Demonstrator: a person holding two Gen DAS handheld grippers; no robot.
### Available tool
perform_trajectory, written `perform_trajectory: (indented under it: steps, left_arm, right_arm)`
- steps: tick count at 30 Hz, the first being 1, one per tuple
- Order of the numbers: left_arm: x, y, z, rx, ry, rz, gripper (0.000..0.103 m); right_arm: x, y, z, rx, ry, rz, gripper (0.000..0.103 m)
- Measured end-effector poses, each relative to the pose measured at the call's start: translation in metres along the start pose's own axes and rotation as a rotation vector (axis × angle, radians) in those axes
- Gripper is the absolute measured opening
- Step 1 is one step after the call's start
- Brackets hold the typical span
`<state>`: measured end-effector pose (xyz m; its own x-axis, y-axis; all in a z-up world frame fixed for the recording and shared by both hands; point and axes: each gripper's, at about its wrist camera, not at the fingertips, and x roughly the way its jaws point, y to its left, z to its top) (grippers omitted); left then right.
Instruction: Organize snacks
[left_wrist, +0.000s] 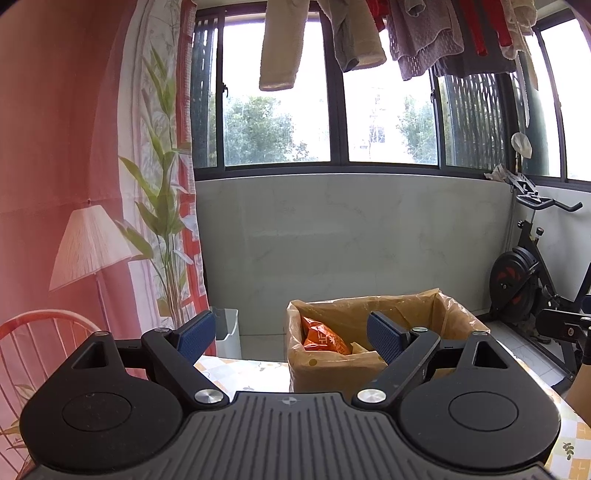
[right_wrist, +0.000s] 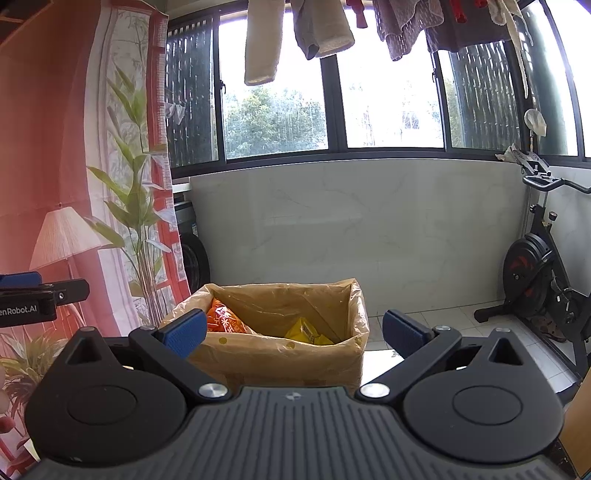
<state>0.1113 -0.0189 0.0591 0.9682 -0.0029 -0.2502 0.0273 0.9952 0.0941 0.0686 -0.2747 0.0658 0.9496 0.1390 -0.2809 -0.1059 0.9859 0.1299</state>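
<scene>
A cardboard box (left_wrist: 332, 369) lined with clear plastic stands on the table ahead. An orange snack bag (left_wrist: 321, 338) lies inside it at the left. In the right wrist view the same box (right_wrist: 280, 358) holds the orange snack bag (right_wrist: 223, 319) and a yellow snack bag (right_wrist: 306, 332). My left gripper (left_wrist: 291, 338) hangs open just before the box, with nothing between its blue pads. My right gripper (right_wrist: 295, 332) is open too and empty, facing the box. The left gripper's tip (right_wrist: 37, 291) shows at the far left of the right wrist view.
The table (left_wrist: 240, 373) has a pale checked cloth. A white bin (left_wrist: 227, 332) stands on the floor behind it. An exercise bike (left_wrist: 532, 280) is at the right. A printed curtain (left_wrist: 74, 184) hangs at the left, and laundry (left_wrist: 332, 37) hangs over the window.
</scene>
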Motion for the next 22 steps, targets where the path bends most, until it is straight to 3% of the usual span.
perform_trajectory:
  steps: [22]
  left_arm:
    - [0.0033,0.0035,-0.0033,-0.011,0.019,-0.006,0.091]
  right_arm:
    - [0.0014,0.0011,-0.0022,-0.001,0.007,-0.007,0.103]
